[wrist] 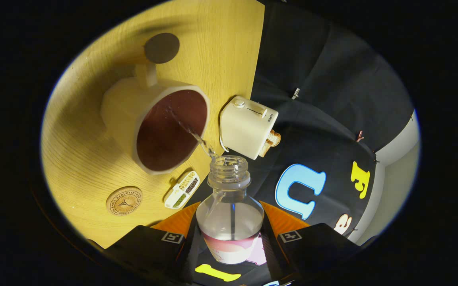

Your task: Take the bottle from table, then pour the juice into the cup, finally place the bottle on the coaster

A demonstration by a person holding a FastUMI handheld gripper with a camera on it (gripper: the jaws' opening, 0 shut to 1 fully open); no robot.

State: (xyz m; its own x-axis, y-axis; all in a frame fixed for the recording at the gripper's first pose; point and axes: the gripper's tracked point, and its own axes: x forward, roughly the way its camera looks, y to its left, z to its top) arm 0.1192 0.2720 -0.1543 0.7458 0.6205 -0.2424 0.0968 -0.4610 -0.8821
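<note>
My gripper is shut on a clear plastic bottle, both fingers pressing its sides. The bottle is uncapped, tilted toward the cup, and still holds clear liquid. A thin stream runs from its mouth into the cream cup, whose inside is dark brown. The cup stands on the wooden table just beyond the bottle mouth, its handle pointing away. A round wooden coaster lies on the table near the fingers, beside the cup. A dark round disc lies beyond the cup's handle.
A cream toaster with bread slices in it stands at the table's edge, close beside the cup and the bottle mouth. A small white tray of seeds lies between the coaster and the bottle. Black cloth hangs past the table edge.
</note>
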